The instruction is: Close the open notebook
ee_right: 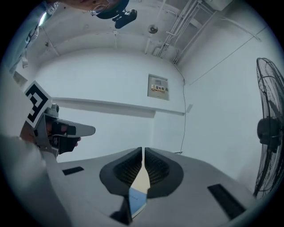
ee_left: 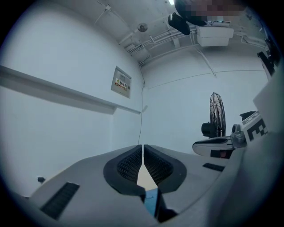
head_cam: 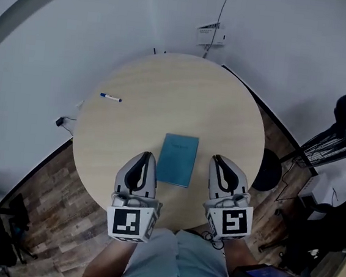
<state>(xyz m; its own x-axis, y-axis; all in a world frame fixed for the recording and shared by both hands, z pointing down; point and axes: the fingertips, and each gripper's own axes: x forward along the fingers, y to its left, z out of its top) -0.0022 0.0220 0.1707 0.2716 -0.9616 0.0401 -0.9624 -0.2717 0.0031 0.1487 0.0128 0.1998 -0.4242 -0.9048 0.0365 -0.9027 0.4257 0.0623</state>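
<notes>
We're at the round table, and the notebook lies flat on it. Its teal cover is up and it's closed, on the side of the table nearest the person.

The left gripper hangs just to the left of the book and the right gripper just to its right. The notebook sits between the two and neither one touches it. Both grippers point out level, held up above the tabletop.

Look at the left gripper's jaws: the ribbed pads are pressed together at the tips, clenched on nothing. Through the slit below them you catch a sliver of teal cover and pale wood.

It's the same story at the right gripper. Its tips meet, nothing is held, and a corner of the notebook peeks through underneath.

Over on the far left of the table a pen, blue at one end, lies on its own, well apart from the book.

A fan stands off to the right. There's a small sign up on the wall, possibly a notice, but the print is too small to read.
</notes>
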